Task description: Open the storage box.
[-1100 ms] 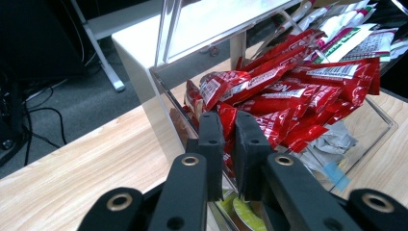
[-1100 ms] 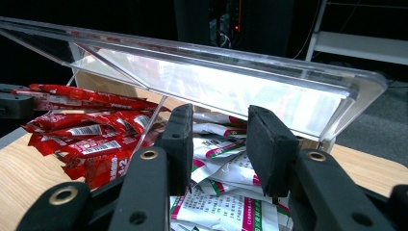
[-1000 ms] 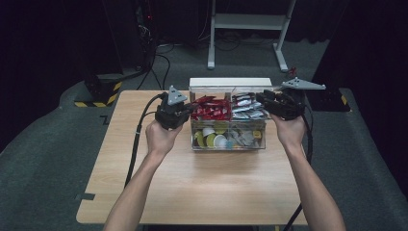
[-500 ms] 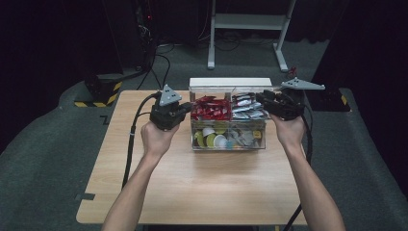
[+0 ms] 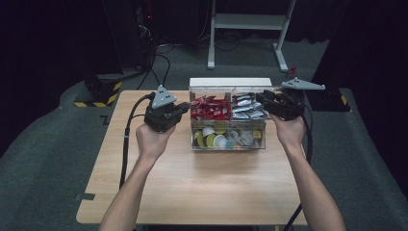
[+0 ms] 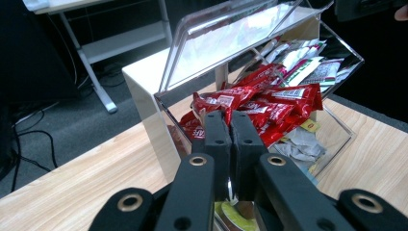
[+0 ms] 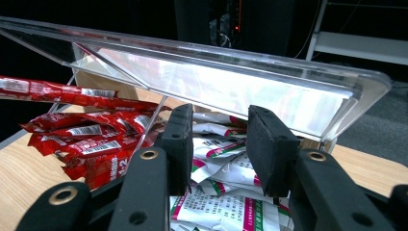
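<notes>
A clear acrylic box (image 5: 229, 147) stands at the back middle of the wooden table. Its top left compartment holds red packets (image 5: 209, 107) (image 6: 269, 103) (image 7: 86, 139), the top right one white-green packets (image 5: 246, 109) (image 7: 226, 173). Round capsules (image 5: 216, 139) lie in the lower part. The clear lid (image 6: 231, 38) (image 7: 231, 82) is tilted up. My left gripper (image 5: 185, 108) (image 6: 230, 120) is shut at the box's left edge, with the end of a red packet at its tips. My right gripper (image 5: 262, 98) (image 7: 219, 125) is open over the white-green packets, under the lid.
A white block (image 6: 144, 79) stands right behind the box. The bare tabletop (image 5: 202, 187) stretches in front of it. On the floor behind are a white stand (image 5: 250, 29), cables and a black-yellow striped base (image 5: 98, 91).
My left gripper has drawn a little to the left and upward from the box's side. The right gripper and the box have stayed put.
</notes>
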Demonstrator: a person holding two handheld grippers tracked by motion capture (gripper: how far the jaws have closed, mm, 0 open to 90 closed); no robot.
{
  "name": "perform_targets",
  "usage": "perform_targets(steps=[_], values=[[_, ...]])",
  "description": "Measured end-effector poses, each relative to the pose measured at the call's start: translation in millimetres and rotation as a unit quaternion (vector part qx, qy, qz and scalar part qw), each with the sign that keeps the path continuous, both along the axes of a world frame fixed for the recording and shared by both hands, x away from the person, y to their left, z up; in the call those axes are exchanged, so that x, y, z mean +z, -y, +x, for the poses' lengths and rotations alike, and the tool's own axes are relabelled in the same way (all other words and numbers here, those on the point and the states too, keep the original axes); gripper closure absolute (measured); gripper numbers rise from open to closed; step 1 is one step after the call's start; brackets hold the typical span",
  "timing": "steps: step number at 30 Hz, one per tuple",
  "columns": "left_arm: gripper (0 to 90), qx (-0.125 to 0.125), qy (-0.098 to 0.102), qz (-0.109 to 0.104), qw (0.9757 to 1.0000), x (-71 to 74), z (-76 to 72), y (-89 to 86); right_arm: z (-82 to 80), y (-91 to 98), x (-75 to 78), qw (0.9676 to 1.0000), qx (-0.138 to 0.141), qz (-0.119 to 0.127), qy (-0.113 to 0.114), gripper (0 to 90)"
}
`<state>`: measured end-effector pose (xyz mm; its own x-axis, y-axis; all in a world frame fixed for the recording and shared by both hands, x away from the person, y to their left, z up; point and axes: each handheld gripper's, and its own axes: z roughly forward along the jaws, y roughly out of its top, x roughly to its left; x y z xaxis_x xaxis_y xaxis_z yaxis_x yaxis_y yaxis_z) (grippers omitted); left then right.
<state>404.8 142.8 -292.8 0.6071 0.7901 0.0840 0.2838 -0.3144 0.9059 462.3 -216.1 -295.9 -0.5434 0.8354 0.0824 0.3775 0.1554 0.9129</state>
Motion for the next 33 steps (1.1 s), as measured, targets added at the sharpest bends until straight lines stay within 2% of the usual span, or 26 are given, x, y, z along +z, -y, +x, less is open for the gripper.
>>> perform_targets(steps=[9,20,33], values=[[87.9,-0.002,0.009,-0.002,1.0000,5.6,-7.9,-6.9,0.2,0.4,-0.1,1.0000,0.001,0.003,-0.002,62.3],[88.0,0.001,0.010,-0.022,0.9997,9.4,-15.2,-18.6,0.6,1.0,-0.5,1.0000,0.001,0.007,-0.001,62.4],[88.1,0.003,0.020,-0.033,0.9993,15.3,-25.7,-32.4,0.5,0.8,-0.2,1.0000,0.001,0.006,-0.002,62.3]])
